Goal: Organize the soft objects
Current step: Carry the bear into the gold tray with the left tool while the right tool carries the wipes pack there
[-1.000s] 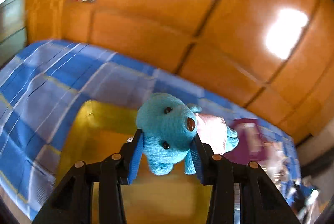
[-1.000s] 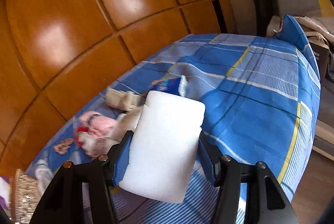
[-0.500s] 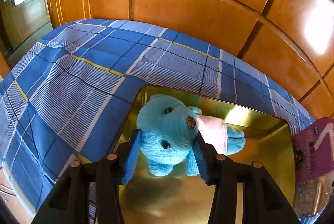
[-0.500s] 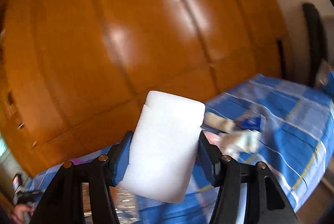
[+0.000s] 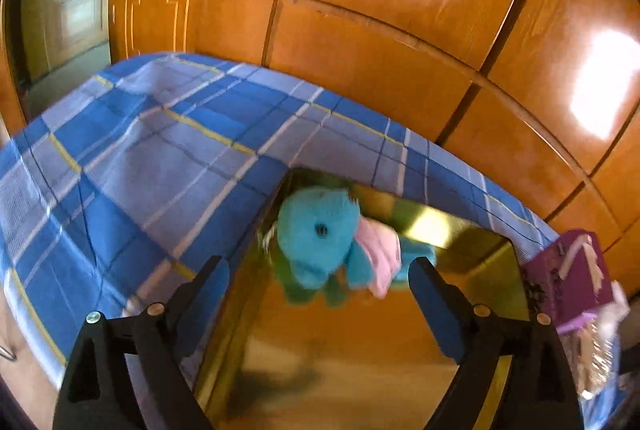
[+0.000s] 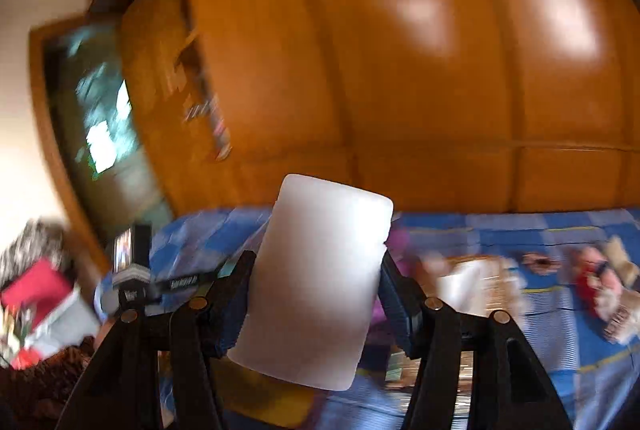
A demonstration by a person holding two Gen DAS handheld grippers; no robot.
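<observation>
Jaws of the left gripper [image 5: 320, 280] are opening wide, pads clear on both sides of the blue plush toy [image 5: 318, 236]; nothing pinched. Toy with pink cloth part sits loose ahead of the fingers, over the far-left corner of the gold tray [image 5: 340, 358], blurred, so can't tell if it has landed or is mid-drop. Tray lies on the blue plaid bedspread [image 5: 140, 165], wooden wardrobe behind, purple box [image 5: 568, 278] just right of the tray.

Right gripper [image 6: 316, 290] is clamped about halfway on a white foam block [image 6: 320, 278], both pads pressing its sides, block upright and tilted slightly. Beyond it, very blurred: same bedspread, small soft items [image 6: 600, 286] far right, left gripper's body low left.

Risks, as judgement:
- toy is close to the tray's far-left rim; could bounce or roll onto the bedspread if it drops off-centre.
- tray base looks glossy, so the toy may slide.
- right view is heavily smeared; a fast swing with soft foam could let the block twist or slip in the pads.
- both grippers heading for one tray could collide.
</observation>
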